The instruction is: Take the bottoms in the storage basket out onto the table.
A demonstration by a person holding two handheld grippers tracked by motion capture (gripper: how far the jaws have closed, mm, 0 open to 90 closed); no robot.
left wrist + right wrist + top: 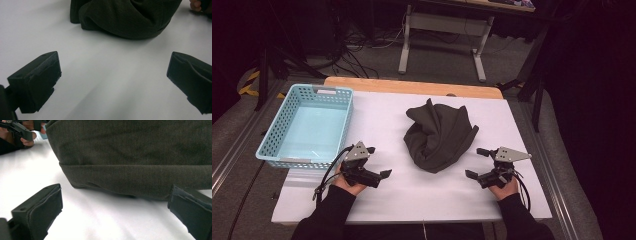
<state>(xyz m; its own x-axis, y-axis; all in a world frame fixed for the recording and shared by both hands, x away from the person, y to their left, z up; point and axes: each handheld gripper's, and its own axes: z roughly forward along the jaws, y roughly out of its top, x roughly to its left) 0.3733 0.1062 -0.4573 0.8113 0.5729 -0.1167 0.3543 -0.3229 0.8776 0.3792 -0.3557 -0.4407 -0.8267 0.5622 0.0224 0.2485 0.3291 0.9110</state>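
Observation:
A crumpled dark olive cloth (439, 135) lies in a heap in the middle of the white table top (412, 195). My left gripper (378, 162) rests low on the table to the cloth's left, open, with nothing between its jaws. In the left gripper view the cloth (127, 17) lies ahead beyond the open gripper (113, 80). My right gripper (476, 163) sits to the cloth's right, open and empty. In the right gripper view the cloth's folded hem (140, 180) is close in front of the spread gripper (115, 206).
A light blue plastic basket (307, 125), empty, stands at the table's left edge. A wooden board edge (412, 86) shows behind the white top. Cables and table legs (404, 45) stand on the floor beyond. The other hand (26, 141) appears far left in the right gripper view.

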